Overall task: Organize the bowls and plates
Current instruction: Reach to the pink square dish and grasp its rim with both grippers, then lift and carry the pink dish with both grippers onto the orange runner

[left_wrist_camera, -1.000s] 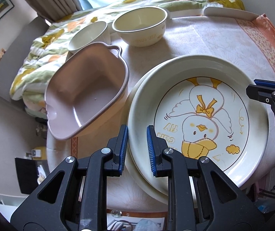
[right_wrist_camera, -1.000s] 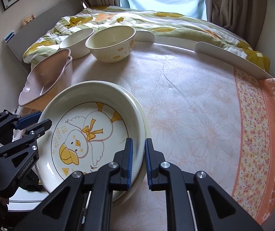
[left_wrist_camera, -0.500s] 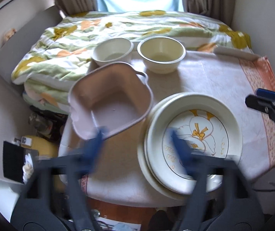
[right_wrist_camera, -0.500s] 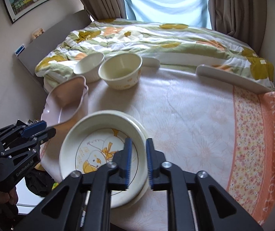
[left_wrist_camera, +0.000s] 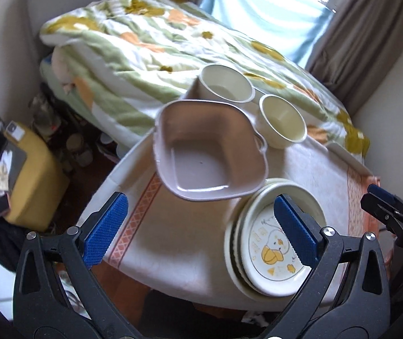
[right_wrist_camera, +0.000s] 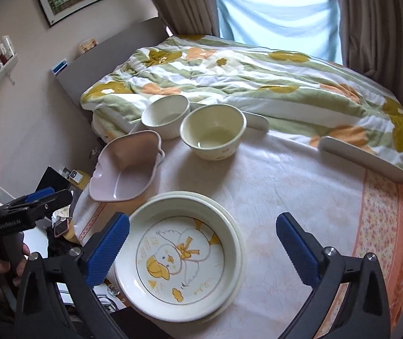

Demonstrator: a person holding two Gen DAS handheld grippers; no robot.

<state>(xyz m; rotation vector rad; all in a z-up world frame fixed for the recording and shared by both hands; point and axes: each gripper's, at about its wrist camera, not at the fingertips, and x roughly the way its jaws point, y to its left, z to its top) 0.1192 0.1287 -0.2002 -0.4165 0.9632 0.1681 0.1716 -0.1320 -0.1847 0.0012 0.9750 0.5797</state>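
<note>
Plates lie stacked at the counter's near edge, at 12 o'clock between the fingers of my right claw; its jaws have just been opening and stand spread, empty. My left claw is spread too, nearer to the pink basin at 12 o'clock. Basin and both cream bowls look empty.

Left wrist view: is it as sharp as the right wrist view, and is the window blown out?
Left wrist view: bedding and floor clutter smeared, window overexposed. Right wrist view: crisp, duck plate clearly drawn, window bright but readable; both bend straight edges, fisheye.
</note>
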